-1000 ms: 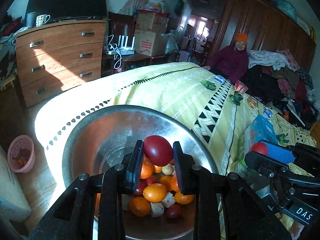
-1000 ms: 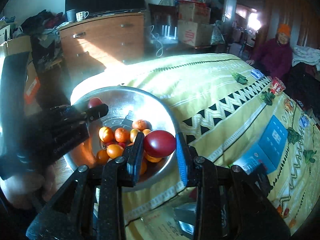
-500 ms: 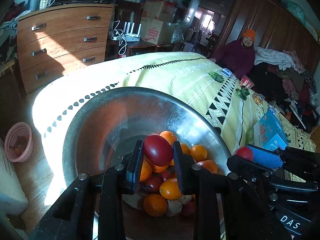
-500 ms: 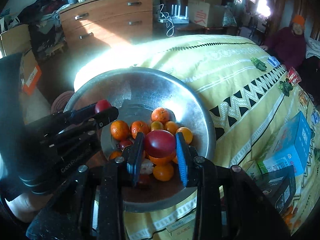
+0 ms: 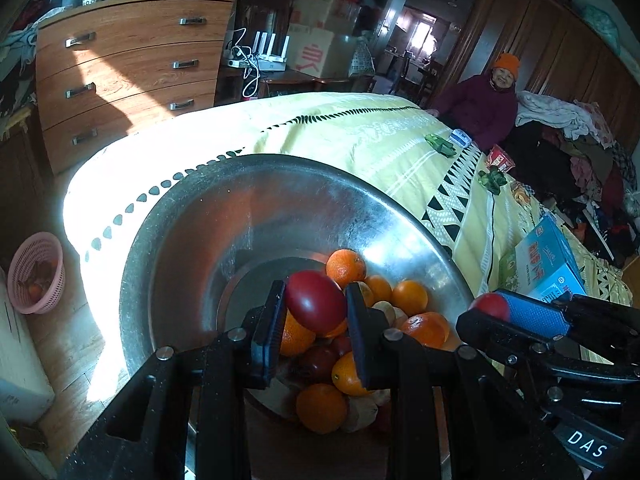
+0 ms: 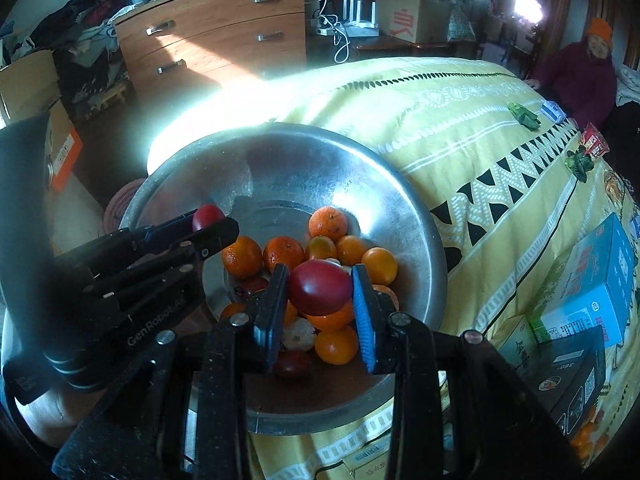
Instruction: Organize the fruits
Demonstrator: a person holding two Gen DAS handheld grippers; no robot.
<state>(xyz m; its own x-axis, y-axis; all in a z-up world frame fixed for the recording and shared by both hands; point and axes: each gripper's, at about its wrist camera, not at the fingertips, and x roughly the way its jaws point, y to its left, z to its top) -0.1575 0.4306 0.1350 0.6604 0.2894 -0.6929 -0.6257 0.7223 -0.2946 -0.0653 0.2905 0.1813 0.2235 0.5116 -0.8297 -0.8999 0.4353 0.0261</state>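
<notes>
Two handheld grippers hover over a wide metal bowl (image 6: 400, 216) that sits on a yellow patterned bedspread (image 6: 460, 120); the left gripper (image 5: 316, 308) pinches a smooth, dark red fruit (image 5: 315, 300) between its two pads, held above the heap inside the bowl; the right gripper (image 6: 320, 292) likewise pinches a second red fruit (image 6: 320, 287) just above the pile; in the bowl's near half lie many oranges (image 6: 327, 222), a few small dark red fruits and a pale peeled-looking piece; to the right on the bedspread, near the bowl, a blue carton (image 6: 600, 280) rests; far off stand a wooden chest of drawers (image 5: 128, 72) at the left and a seated person in an orange hat (image 5: 488, 100) at the right.
</notes>
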